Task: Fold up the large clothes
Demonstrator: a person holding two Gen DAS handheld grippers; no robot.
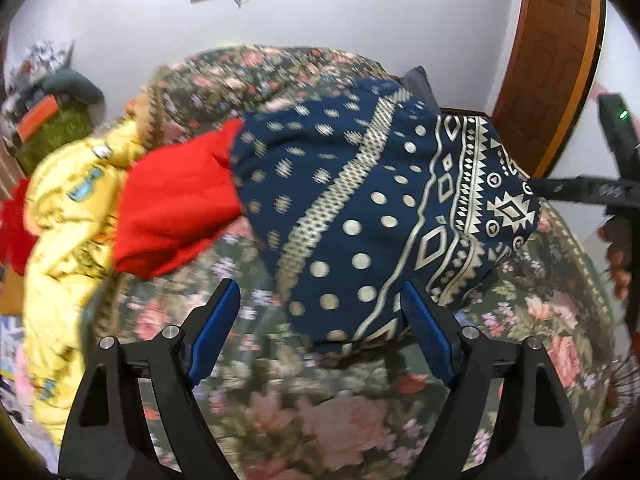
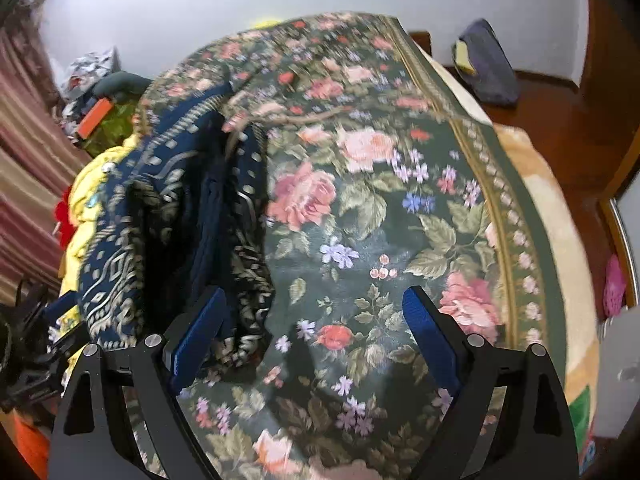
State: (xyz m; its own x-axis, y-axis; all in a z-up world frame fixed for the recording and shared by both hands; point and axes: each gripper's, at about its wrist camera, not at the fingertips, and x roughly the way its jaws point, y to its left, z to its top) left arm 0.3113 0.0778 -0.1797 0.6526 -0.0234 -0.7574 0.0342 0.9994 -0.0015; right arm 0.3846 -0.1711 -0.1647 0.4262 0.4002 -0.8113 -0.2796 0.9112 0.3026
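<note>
A navy garment with cream dots and geometric bands (image 1: pixel 372 208) lies bunched on a bed under a dark green floral bedspread (image 1: pixel 328 408). My left gripper (image 1: pixel 320 296) hovers open just above the garment's near hem, nothing between its blue pads. In the right wrist view the same navy garment (image 2: pixel 172 216) is heaped at the left, and my right gripper (image 2: pixel 314 304) stands open over the bare bedspread (image 2: pixel 380 200), its left fingertip (image 2: pixel 208 312) close by the garment's edge. The right gripper's black body (image 1: pixel 616 152) shows at the left view's right edge.
A red cloth (image 1: pixel 176 208) and a yellow printed garment (image 1: pixel 68 240) are piled left of the navy one. Clutter with an orange box (image 2: pixel 94 118) sits beyond the bed. A dark cushion (image 2: pixel 486 64) lies on the brown floor by the white wall; a wooden door (image 1: pixel 548 60) stands right.
</note>
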